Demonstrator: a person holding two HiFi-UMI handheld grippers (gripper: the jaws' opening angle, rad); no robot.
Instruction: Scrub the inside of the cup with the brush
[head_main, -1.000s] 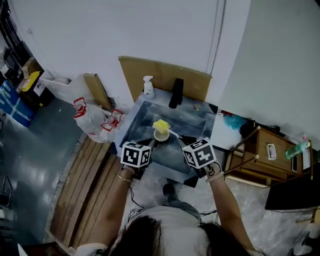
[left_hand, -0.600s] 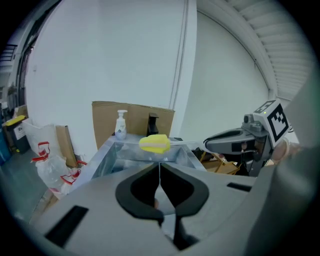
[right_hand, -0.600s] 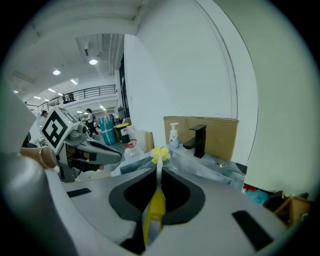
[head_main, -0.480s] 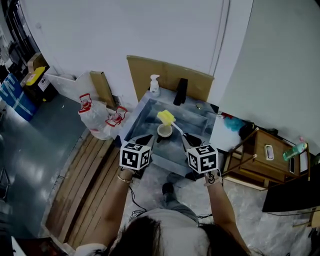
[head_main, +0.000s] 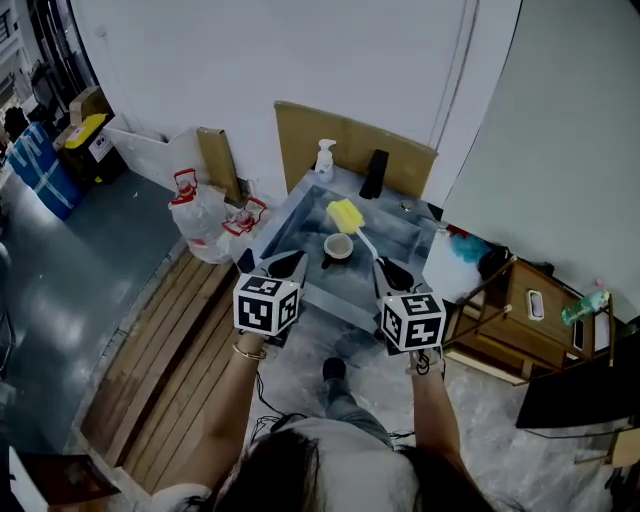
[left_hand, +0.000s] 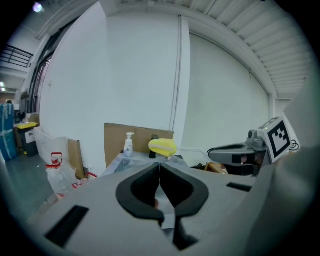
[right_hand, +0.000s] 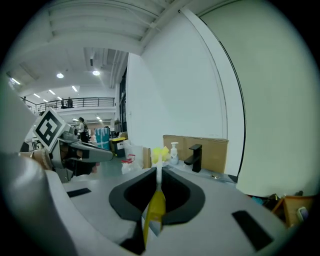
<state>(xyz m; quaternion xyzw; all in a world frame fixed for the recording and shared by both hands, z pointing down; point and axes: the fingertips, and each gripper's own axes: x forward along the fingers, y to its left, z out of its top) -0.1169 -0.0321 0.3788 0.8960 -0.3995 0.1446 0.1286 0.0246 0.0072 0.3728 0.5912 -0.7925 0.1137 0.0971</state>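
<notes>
Compared with a second earlier, both grippers have drawn back to the front rim of the sink (head_main: 286, 226), and the yellow brush head no longer sits over the cup (head_main: 338, 248). The left gripper (head_main: 285, 264) has just closed; its tips meet with nothing between them. The right gripper (head_main: 392, 272) is clamped on the handle of the brush (head_main: 349, 220). The brush's long axis follows those jaws, from the sink's front right toward its back, head leading above the basin. The cup stands upright on the sink floor, nearer the front than the brush head.

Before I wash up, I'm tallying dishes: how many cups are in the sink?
1: the cup sits in the sink, beside the brush; its near wall may hide others.
</notes>
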